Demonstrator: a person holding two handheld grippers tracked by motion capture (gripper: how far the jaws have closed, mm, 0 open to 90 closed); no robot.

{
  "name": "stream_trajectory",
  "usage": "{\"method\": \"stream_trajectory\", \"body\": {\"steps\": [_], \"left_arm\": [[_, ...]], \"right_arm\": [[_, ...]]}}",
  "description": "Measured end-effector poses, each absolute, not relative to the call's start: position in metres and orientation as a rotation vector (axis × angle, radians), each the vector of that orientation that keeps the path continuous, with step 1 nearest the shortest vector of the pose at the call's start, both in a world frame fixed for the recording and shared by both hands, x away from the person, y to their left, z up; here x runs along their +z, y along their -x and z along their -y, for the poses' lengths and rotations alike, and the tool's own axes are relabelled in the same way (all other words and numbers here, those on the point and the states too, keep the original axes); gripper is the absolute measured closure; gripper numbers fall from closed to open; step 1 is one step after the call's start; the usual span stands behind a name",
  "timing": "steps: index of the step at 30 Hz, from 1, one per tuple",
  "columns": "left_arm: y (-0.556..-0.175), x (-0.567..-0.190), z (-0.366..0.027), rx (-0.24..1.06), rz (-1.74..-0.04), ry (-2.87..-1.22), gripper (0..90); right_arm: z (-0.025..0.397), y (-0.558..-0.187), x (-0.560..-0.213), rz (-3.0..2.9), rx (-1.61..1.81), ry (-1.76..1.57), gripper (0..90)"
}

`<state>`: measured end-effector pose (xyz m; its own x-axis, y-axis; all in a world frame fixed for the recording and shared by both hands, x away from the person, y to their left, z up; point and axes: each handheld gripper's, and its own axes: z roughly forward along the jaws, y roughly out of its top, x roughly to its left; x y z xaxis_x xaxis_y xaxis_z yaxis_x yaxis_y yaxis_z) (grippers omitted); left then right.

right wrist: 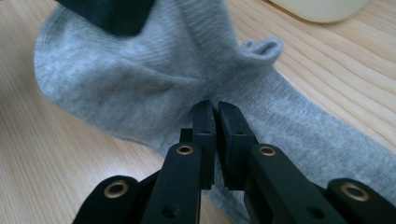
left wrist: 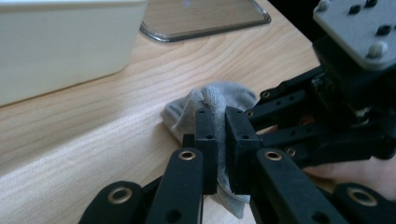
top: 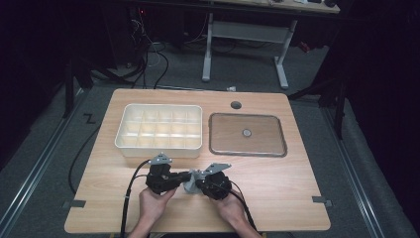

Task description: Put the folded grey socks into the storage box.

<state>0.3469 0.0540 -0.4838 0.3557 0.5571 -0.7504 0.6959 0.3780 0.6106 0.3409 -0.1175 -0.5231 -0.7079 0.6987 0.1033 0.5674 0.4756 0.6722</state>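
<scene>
Grey sock on the wooden table, near the front edge, between the two grippers and in front of the white compartment box. Left gripper clamped on a raised fold of the sock, jaws nearly together with grey cloth pinched between them; cloth bunched up above the tips and trailing down beneath. Right gripper with jaws drawn close on the sock's middle, a thin gap left between them; probably nipping a little fabric there, though too blurred at the tips to be sure. Sock partly lifted at one end, the rest lying flat along the table grain in the right gripper view. Both grippers held low, facing each other across the sock in the high view, left gripper, right gripper. Clear shallow tray to the right of the box, well apart from the sock, with a small round thing at its middle.
</scene>
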Motion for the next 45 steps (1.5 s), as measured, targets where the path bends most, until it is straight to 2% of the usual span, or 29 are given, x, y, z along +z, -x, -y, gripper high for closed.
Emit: {"method": "stream_trajectory", "body": {"steps": [6,13,16,24,33,41,45], "left_arm": [[-0.352,-0.486,-0.053,-0.130,-1.298,-1.278,85.2],[-0.355,-0.490,-0.056,-0.064,-1.301,-1.291,85.2],[-0.355,-0.490,-0.057,-0.045,-1.305,-1.305,85.2],[-0.355,-0.492,-0.057,-0.004,-1.319,-1.330,85.2],[-0.354,-0.491,-0.057,0.012,-1.332,-1.337,85.1],[-0.353,-0.489,-0.057,0.001,-1.332,-1.334,85.1],[-0.352,-0.488,-0.054,0.002,-1.327,-1.339,85.1]], "right_arm": [[0.104,-0.344,-0.524,-2.556,1.063,-1.076,86.4],[0.098,-0.350,-0.523,-2.567,1.060,-1.064,84.7],[0.098,-0.349,-0.520,-2.570,1.053,-1.053,77.5],[0.137,-0.344,-0.495,-2.433,1.127,-1.145,76.5],[0.178,-0.347,-0.504,-2.321,1.058,-1.299,74.0],[0.181,-0.350,-0.521,-2.342,1.003,-1.350,70.2],[0.178,-0.348,-0.523,-2.337,0.993,-1.322,71.4]]}}
